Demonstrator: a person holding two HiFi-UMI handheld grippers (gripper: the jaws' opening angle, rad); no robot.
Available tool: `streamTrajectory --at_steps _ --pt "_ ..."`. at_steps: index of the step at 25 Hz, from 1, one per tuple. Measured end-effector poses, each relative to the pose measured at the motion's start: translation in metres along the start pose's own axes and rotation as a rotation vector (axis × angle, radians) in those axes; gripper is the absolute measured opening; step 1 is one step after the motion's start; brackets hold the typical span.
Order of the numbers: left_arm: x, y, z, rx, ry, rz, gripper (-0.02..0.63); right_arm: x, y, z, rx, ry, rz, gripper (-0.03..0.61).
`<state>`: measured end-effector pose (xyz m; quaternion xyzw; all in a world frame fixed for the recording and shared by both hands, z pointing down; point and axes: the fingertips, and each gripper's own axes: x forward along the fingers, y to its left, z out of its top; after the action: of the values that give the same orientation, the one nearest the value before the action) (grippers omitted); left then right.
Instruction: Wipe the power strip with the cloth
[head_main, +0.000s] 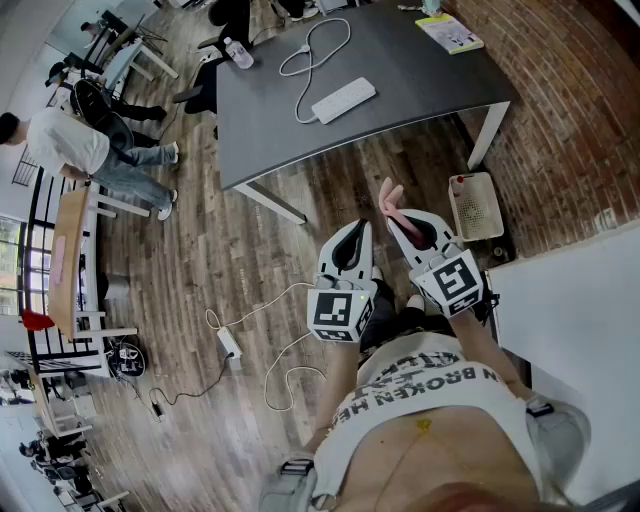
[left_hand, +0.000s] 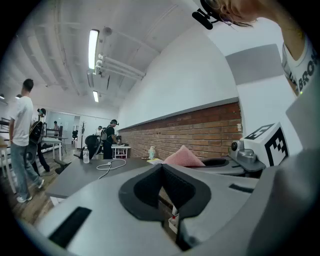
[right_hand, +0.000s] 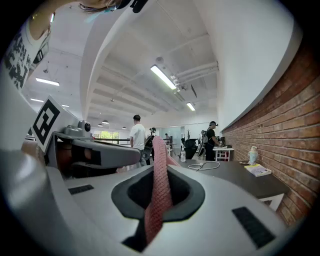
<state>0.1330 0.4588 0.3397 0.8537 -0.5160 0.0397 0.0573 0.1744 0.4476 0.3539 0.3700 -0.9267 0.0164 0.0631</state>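
Head view: the white, slab-shaped plastic power strip (head_main: 343, 100) lies flat on the dark grey matte tabletop (head_main: 420, 70), well apart from both grippers. Its thin white cord (head_main: 312, 48) loops beside it. Step up to the table first, then draw the cloth lengthwise along the strip's smooth top with light pressure.

Left gripper view: the left gripper (left_hand: 163, 170) has its jaws together on nothing.

Right gripper view: the right gripper (right_hand: 161, 170) clamps a soft pink, waffle-textured cloth (right_hand: 159, 195); a limp fold stands past the tips.

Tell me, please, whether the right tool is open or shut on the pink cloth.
Shut on it: the right tool pinches the cloth between closed jaws.
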Motion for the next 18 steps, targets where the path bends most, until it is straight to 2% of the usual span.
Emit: streamTrajectory --at_steps 8,14,18 --pt "0.032 0.041 -0.006 -0.04 -0.003 -0.025 0.002 0.044 -0.009 -0.004 0.028 -0.006 0.028 0.017" --pt "0.088 0.087 -0.007 -0.065 -0.002 -0.089 0.002 0.101 -0.046 -0.002 0.024 0.004 -0.017 0.017" --pt "0.127 0.126 0.005 -0.051 -0.006 -0.137 0.002 0.153 -0.07 0.011 0.012 -0.011 -0.048 0.017"
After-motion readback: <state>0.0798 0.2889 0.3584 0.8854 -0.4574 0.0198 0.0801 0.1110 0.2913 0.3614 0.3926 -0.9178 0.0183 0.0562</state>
